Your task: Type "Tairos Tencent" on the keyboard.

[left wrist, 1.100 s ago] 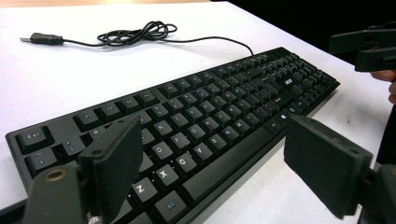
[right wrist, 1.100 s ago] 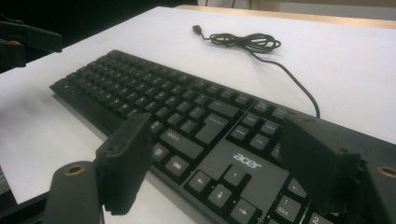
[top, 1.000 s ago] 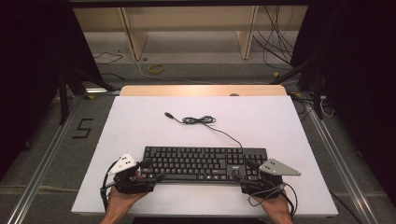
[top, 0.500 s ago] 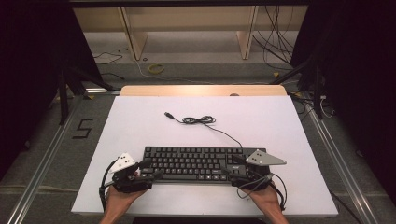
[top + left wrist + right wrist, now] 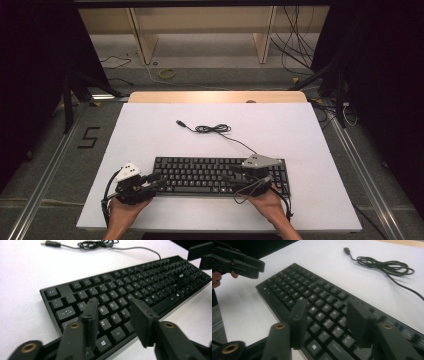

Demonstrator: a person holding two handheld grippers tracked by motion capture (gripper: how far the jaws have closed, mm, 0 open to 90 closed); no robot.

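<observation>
A black keyboard (image 5: 220,175) lies near the front of the white table (image 5: 150,135), and its cable runs back to a coil (image 5: 212,129) and a USB plug (image 5: 180,123). My left gripper (image 5: 157,180) hovers over the keyboard's left end; in the left gripper view (image 5: 115,302) its jaws stand apart above the letter keys (image 5: 110,307), gripping nothing. My right gripper (image 5: 234,176) reaches in over the keyboard's right half, with its jaws (image 5: 327,303) likewise apart above the keys (image 5: 322,315). Both pairs of jaws have just been closing, with nothing pressed between them.
A wooden strip (image 5: 215,96) borders the table's far edge. The grey floor carries a "5" marking (image 5: 89,137) at left, metal rails (image 5: 45,180) along both sides and loose cables (image 5: 300,45) at the back. The cable coil (image 5: 384,266) lies behind the keyboard.
My right gripper has moved left from the keyboard's right end to over its keys. Both grippers' jaws have narrowed. The left hand has stayed put.
</observation>
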